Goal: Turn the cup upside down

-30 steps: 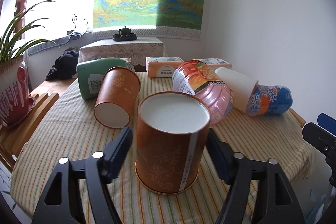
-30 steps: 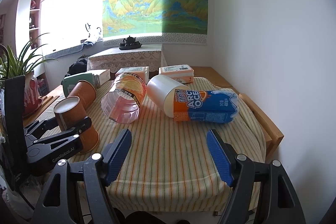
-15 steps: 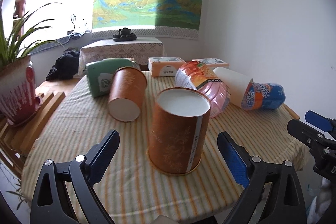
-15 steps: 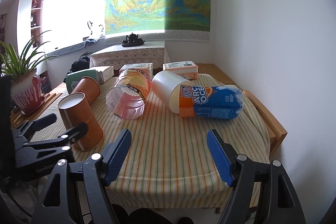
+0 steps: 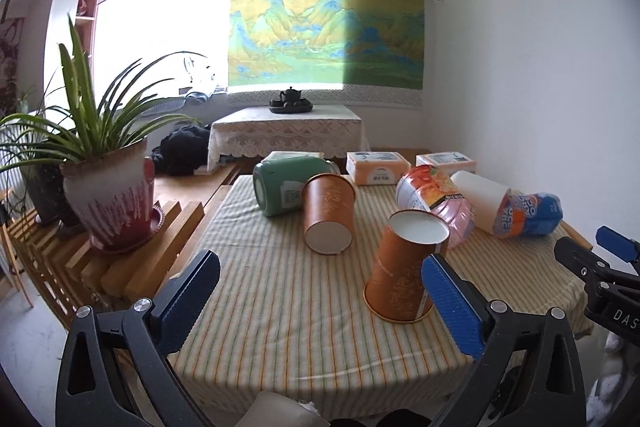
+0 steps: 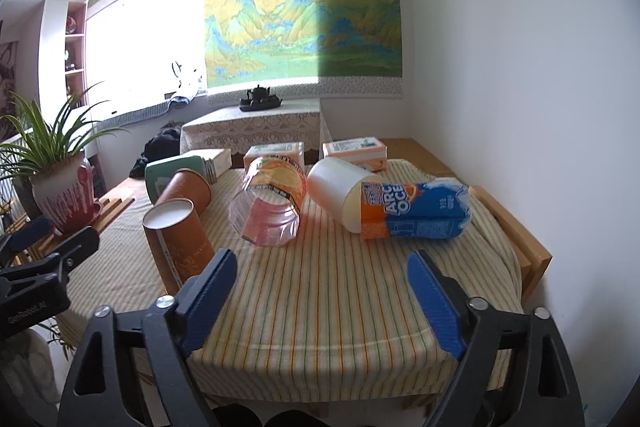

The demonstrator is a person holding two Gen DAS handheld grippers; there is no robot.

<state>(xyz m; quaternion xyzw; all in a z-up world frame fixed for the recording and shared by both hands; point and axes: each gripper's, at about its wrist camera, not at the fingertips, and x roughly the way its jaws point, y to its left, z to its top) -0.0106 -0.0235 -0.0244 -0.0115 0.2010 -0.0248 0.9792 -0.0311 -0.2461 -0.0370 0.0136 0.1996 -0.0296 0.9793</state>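
Note:
An orange paper cup [image 5: 406,269] stands upside down on the striped tablecloth [image 5: 288,291], white base up; it also shows in the right wrist view [image 6: 176,239]. A second orange cup [image 5: 328,215] lies on its side behind it, also in the right wrist view [image 6: 185,187]. My left gripper [image 5: 320,301] is open and empty, pulled back near the table's front edge, with the upside-down cup beyond its right finger. My right gripper [image 6: 322,301] is open and empty over the front of the table.
A green canister [image 5: 280,187], a pink plastic cup [image 6: 268,207], a white-and-blue bottle [image 6: 392,207] and two orange boxes [image 5: 376,167] lie at the back. A potted plant [image 5: 108,187] stands on a wooden rack at left. A wall is at right.
My left gripper has drawn back and to the left, away from the upside-down cup that stood between its fingers. The cup stays standing. The right gripper has barely moved.

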